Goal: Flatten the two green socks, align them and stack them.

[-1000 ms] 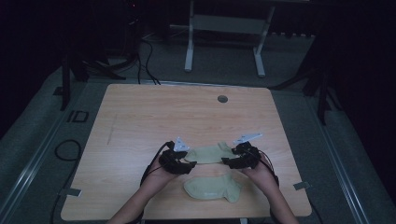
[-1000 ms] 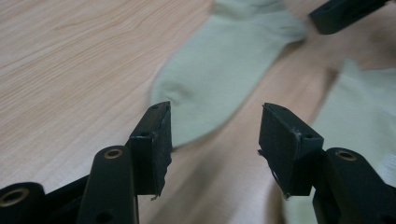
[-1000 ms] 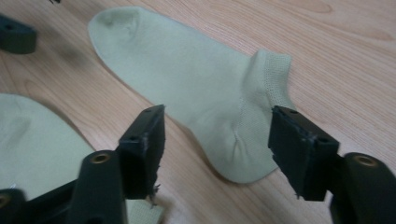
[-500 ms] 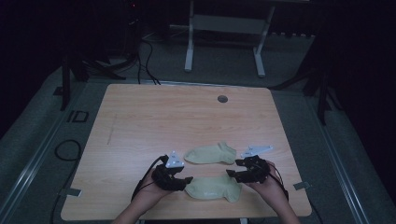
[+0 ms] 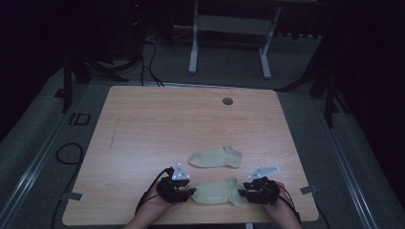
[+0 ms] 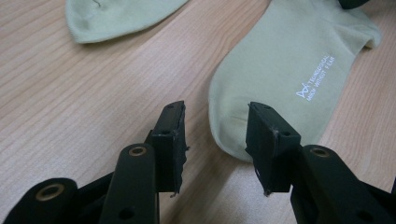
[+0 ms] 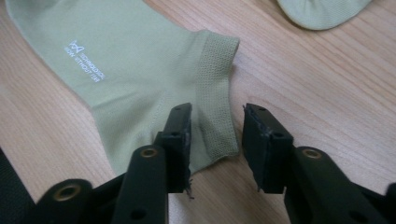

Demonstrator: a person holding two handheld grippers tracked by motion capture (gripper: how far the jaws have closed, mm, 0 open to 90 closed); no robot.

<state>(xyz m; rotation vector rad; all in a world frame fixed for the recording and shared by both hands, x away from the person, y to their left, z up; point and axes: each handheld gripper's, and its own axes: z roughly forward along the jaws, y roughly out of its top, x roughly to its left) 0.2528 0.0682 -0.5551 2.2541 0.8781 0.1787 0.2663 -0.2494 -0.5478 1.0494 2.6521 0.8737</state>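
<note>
Left gripper [image 5: 187, 191]: low, jaws parted at near sock [image 5: 217, 192] toe.
Right gripper [image 5: 244, 192]: low, jaws parted astride its cuff.
Socks: two; far sock [image 5: 216, 157] untouched.

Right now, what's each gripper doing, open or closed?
Left gripper: open, jaws around the toe of the near sock.
Right gripper: open, jaws around that sock's cuff.

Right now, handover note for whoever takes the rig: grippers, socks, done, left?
Left gripper: jaws open, straddling the toe edge of the near sock, nothing clamped.
Right gripper: jaws open at that sock's cuff end, nothing clamped.
Far sock: flat on the table, just beyond the near one, apart from it.
Done: both socks laid out flat.
Left: probably closing on the near sock's two ends and moving it.
</note>
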